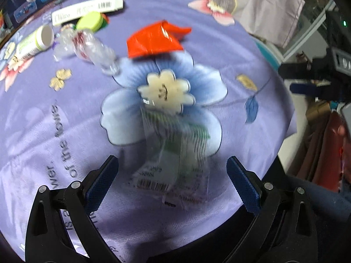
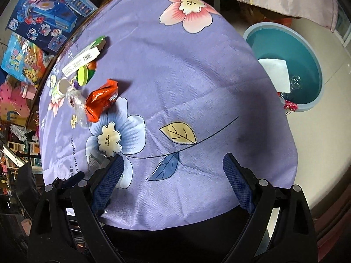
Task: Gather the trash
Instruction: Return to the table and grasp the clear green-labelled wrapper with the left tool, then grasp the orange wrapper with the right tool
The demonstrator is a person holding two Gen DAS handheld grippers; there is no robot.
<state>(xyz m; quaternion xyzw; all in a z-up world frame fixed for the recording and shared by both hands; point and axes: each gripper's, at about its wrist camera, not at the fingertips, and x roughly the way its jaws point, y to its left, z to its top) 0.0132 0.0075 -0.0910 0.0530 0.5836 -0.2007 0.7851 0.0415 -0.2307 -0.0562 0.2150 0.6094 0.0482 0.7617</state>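
A clear plastic wrapper (image 1: 175,160) with green print and a barcode lies on the purple flowered cloth between the fingers of my left gripper (image 1: 172,173), which is open. Beyond it lie a red wrapper (image 1: 153,40), a crushed clear bottle (image 1: 92,48), a white tube (image 1: 35,41), a lime lid (image 1: 90,20) and a long white box (image 1: 87,8). My right gripper (image 2: 173,171) is open and empty above the cloth's near edge. The red wrapper (image 2: 102,99) and the other trash (image 2: 76,76) lie to its far left.
A teal basin (image 2: 285,65) stands on the floor right of the table, holding white paper (image 2: 275,74) and a clear bottle (image 2: 296,82). Toy boxes (image 2: 43,17) line the far left edge. Grey-pink fabric (image 1: 263,6) lies at the back right.
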